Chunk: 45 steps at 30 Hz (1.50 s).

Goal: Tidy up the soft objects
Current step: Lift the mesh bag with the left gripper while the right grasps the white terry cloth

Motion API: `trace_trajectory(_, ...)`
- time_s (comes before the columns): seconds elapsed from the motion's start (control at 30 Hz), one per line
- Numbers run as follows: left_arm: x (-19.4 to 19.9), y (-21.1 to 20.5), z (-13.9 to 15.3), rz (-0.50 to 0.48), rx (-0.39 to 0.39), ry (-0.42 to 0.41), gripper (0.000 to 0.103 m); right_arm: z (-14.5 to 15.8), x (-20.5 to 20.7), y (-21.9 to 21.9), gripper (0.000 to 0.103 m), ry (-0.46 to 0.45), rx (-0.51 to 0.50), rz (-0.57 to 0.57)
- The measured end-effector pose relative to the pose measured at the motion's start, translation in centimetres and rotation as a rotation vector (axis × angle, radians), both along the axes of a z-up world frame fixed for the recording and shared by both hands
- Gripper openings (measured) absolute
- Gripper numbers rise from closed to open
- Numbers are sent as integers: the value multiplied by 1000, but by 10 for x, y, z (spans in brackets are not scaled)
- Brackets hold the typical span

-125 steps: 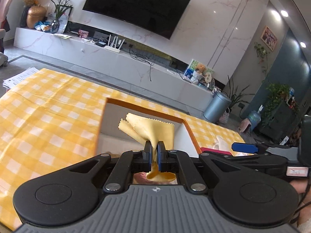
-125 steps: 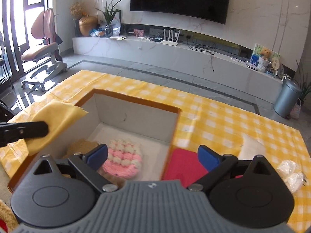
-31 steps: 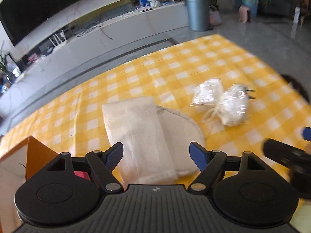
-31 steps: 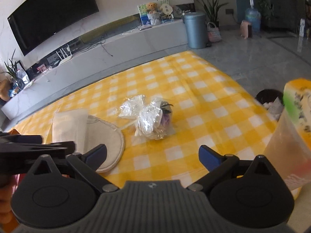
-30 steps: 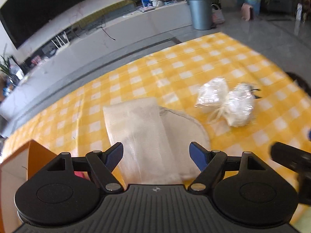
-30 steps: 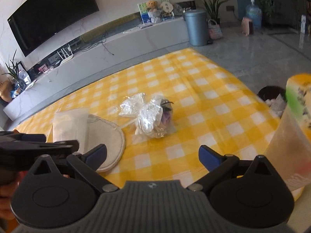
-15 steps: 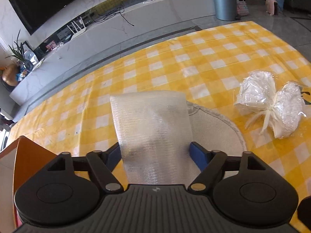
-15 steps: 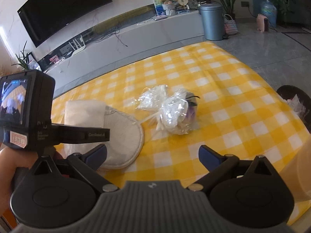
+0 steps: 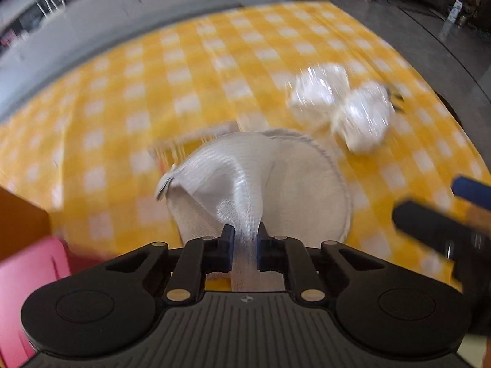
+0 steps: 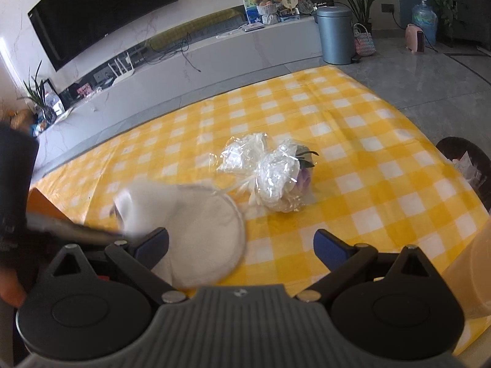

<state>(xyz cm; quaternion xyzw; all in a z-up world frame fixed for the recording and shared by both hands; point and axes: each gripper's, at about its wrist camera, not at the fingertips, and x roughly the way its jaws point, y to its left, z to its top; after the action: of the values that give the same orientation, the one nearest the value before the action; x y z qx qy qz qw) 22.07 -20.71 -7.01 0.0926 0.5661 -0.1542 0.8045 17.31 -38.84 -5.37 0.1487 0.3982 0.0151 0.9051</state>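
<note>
Pinching a bunched fold of the white mesh cloth (image 9: 236, 181) at lower centre of its view, the left gripper (image 9: 244, 245) has just been closing, and the cloth rises off the round cream pad (image 9: 307, 190) on the yellow checked tablecloth (image 9: 129, 98). At the bottom of its own view the right gripper (image 10: 241, 247) hangs spread wide and empty, with a clear-wrapped bundle (image 10: 276, 178) mid-frame beyond it.

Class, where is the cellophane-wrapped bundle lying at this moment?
In the right wrist view the cellophane-wrapped bundle lies mid-frame on the yellow checked tablecloth, just right of the round cream pad, ahead of the open right gripper.
</note>
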Motion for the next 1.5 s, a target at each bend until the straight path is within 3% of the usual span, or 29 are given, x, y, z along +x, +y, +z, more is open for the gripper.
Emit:
trace_trajectory(0.13,-20,10,8,-9,-80,31,13,-3,-1,-12,99,13,28,-56)
trace_trajectory(0.3,-54,30,38,-52,-156,-49,13,-6,-3,-15,99,36,20,-53)
trace_trajectory(0.4,-69,39,56,-60,-184,-111,7,-8,-2,-10,99,52,5,-53)
trace_trajectory(0.57,-75,45,67,-32,-168,-172,3,-10,-2,1,99,62,7,-23)
trace_trajectory(0.83,-90,76,91,44,-279,-191,3,-24,-14,29,99,127,9,72)
trace_trajectory(1.0,-100,84,97,27,-267,-197,3,-24,-17,59,100,136,73,-72)
trace_trajectory(1.2,-102,89,101,41,-224,-239,3,-33,-13,106,100,119,-64,-7)
trace_trajectory(1.5,-92,107,90,83,-255,-209,3,-64,4,129,101,173,-144,30)
